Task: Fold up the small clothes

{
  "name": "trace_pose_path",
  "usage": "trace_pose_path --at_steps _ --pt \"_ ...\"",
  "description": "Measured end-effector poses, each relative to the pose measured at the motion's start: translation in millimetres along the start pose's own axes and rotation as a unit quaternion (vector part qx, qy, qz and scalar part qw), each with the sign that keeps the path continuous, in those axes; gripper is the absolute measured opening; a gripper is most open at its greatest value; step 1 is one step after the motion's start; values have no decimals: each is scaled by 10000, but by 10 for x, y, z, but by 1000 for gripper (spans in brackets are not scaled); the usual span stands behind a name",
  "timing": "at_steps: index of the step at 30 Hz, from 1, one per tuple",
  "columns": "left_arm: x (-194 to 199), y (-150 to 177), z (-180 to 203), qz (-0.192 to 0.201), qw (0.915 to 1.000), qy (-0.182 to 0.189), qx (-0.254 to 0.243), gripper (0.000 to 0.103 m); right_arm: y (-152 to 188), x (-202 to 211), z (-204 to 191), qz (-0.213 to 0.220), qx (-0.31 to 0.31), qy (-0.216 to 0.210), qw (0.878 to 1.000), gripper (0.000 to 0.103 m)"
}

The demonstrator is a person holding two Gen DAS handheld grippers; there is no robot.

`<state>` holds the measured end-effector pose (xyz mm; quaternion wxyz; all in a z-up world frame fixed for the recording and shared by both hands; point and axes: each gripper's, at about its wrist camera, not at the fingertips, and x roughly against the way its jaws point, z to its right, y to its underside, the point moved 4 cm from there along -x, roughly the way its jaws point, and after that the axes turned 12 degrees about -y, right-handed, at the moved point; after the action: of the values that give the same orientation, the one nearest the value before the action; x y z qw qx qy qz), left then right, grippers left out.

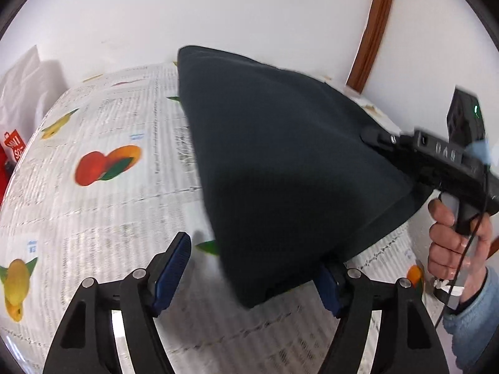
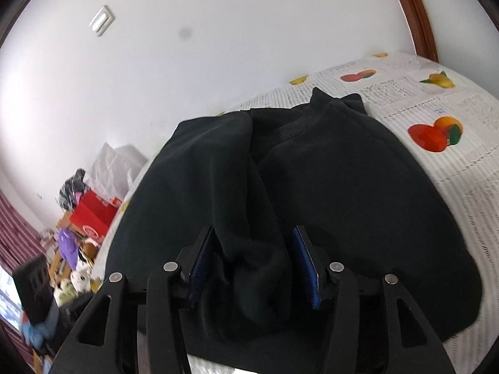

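— Left gripper (image 1: 249,280) first: how do its jaws stand?

— Spread apart. One blue pad is bare over the cloth-covered counter (image 1: 93,218); the other is half hidden under the hem of the dark garment (image 1: 280,171), and I cannot tell whether it touches. Nothing is pinched.

— And the right gripper (image 2: 254,265)?

— Its jaws are parted too, with a bunched fold of the garment lying between the blue pads. The pads do not look pressed onto it. In the left wrist view its tip sits at the garment's far edge, held by a hand (image 1: 455,243) in a light blue sleeve (image 1: 474,308).

— Where is the garment?

— Spread over the counter, ribbed neckband (image 2: 296,127) toward the wall, one part folded over along the middle.

— What covers the counter?

— A covering (image 2: 436,171) printed like newspaper columns, dotted with fruit: oranges, lemons, red fruit.

— The room?

— A plain white wall (image 2: 249,31) with a switch plate (image 2: 101,21), and a brown wooden frame (image 2: 411,9) at one side. Beyond the counter's edge there is a heap of white bags (image 2: 115,162), a red box (image 2: 90,215), soft toys (image 2: 78,277) and a striped curtain (image 2: 18,233).
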<state>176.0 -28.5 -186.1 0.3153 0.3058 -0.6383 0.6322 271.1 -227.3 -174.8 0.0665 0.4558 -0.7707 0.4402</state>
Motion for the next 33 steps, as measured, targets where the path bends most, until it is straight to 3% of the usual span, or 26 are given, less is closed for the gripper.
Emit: trace_pose_path --at_steps 2,3,4,7,9,11,13,15,18,22,27,29,30,33 --pt "-91 -31 72 -54 9999 -149 -2 73 -56 -98 -14 3 -88 56 9999 52" --pt "-88 -44 111 -35 9996 -259 -44 74 -86 -150 -22 -37 -81 154 9998 39" --pt "-105 -53 129 -43 9994 -330 -68 74 -91 -186 -47 -107 -39 174 9998 18" --pt "-93 -62 147 -63 9990 -442 -21 74 -121 -191 -183 -186 418 182 9988 13" --pt "-80 -66 163 -68 9989 -468 -19 74 -233 59 -265 222 745 34 9970 12" --pt "-82 -69 131 -71 9989 -459 4 74 -335 366 -249 706 639 -158 9953 12" --pt "-75 -69 139 -74 9988 -476 -13 74 -353 572 -124 937 611 104 9937 12" --pt "-72 -70 158 -56 9988 -491 -43 74 -295 537 82 661 565 436 9953 13" --pt "-56 -66 152 -36 9989 -473 -59 74 -137 358 374 70 114 527 9985 16" --pt "33 -38 138 39 9998 -166 -49 72 -155 462 332 261 207 572 9978 37" --pt "46 -72 366 149 9993 -167 -306 73 -147 322 324 49 13 452 9990 38" --pt "-4 -88 415 3 9988 -404 -270 74 -180 240 333 37 -5 567 9984 31" --pt "-26 -96 406 -41 9990 -402 -165 74 -202 229 329 19 31 572 9984 11" --pt "-94 -115 412 -50 9986 -495 -162 74 -331 344 195 198 445 460 9978 10"
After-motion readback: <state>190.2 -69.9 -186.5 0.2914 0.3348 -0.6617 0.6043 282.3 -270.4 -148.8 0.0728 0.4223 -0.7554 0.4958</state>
